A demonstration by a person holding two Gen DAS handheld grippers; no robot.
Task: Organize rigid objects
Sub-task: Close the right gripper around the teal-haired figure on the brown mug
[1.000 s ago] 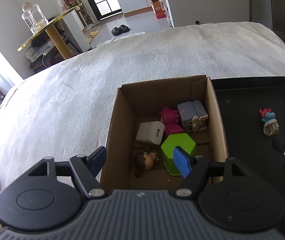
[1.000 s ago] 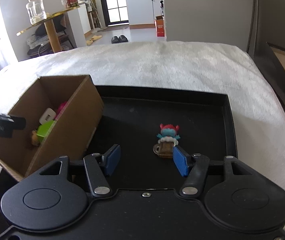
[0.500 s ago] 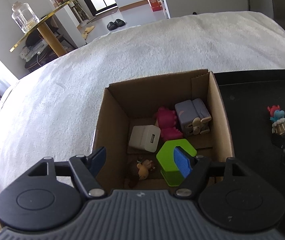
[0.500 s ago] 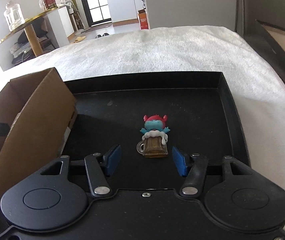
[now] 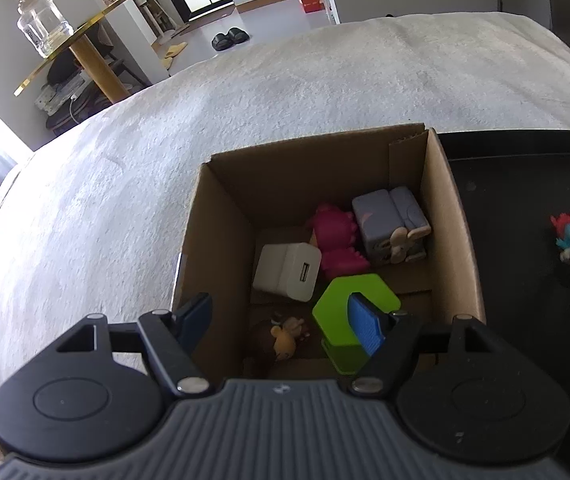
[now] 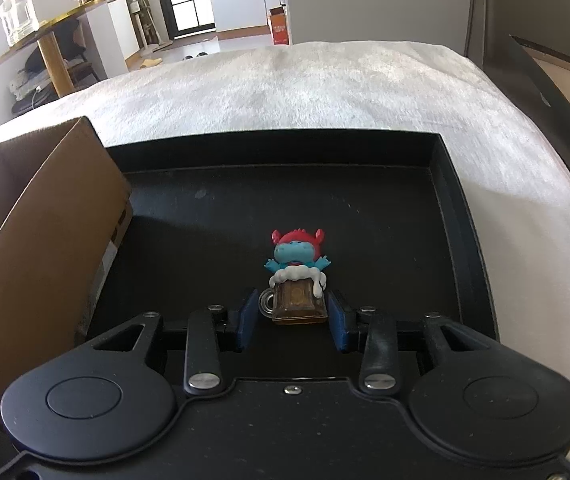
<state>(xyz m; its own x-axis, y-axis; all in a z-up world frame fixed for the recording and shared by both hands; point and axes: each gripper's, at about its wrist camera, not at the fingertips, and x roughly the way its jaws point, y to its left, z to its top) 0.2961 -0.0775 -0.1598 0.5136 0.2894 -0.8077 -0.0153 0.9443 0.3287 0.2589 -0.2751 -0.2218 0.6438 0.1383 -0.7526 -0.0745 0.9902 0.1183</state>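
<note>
A small toy figure (image 6: 299,276), a blue creature with a red cap in a brown mug, stands on the black tray (image 6: 245,200). My right gripper (image 6: 292,312) is down on the tray with its jaws closing, the mug between them and both pads against its sides. My left gripper (image 5: 281,308) hangs open and empty over the near left corner of the cardboard box (image 5: 229,216). The box holds a white charger (image 5: 289,270), a pink dinosaur (image 5: 337,242), a grey block toy (image 5: 389,224), a green hexagonal piece (image 5: 349,300) and a small brown figure (image 5: 285,336).
Box and tray sit side by side on a white fuzzy cover (image 6: 325,92), the box (image 6: 45,220) left of the tray. A gold side table with a glass jar (image 5: 43,36) stands beyond the far left edge. A dark frame (image 6: 545,80) rises at the right.
My right gripper has sunk toward the toy figure and its jaws have narrowed from wide apart to the mug's sides. My left gripper has dropped slightly over the box and stayed open.
</note>
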